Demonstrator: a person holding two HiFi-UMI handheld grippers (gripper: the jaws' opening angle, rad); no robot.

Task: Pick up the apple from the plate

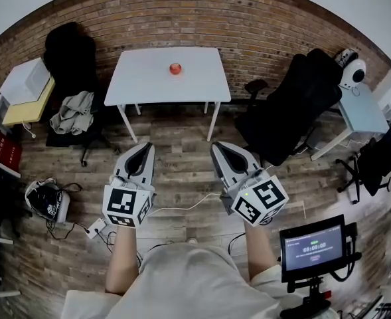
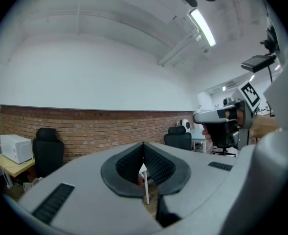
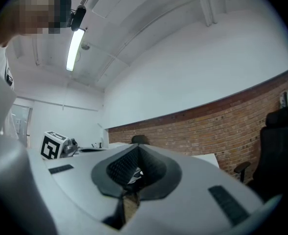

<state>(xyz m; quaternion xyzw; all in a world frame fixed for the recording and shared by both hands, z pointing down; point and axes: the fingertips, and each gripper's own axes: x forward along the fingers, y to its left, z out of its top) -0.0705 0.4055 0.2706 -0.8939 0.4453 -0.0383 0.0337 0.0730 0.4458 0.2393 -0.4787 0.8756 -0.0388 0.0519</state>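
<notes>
I hold 2 grippers level, side by side. Left gripper point(image 1: 145, 147): fingers clenched, nothing between them. Right gripper point(image 1: 217, 147): fingers clenched, empty. The apple point(image 1: 175, 68) sits on the white bench point(image 1: 139, 82), well apart from both grippers, ahead of them.

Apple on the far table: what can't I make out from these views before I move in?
- Head view: the apple is too small for detail. Whether a plate lies under it cannot be told against the white table.
- Left gripper view: the shut left gripper fills the middle of the picture and hides the apple.
- Right gripper view: the shut right gripper hides the apple in the same way.
</notes>
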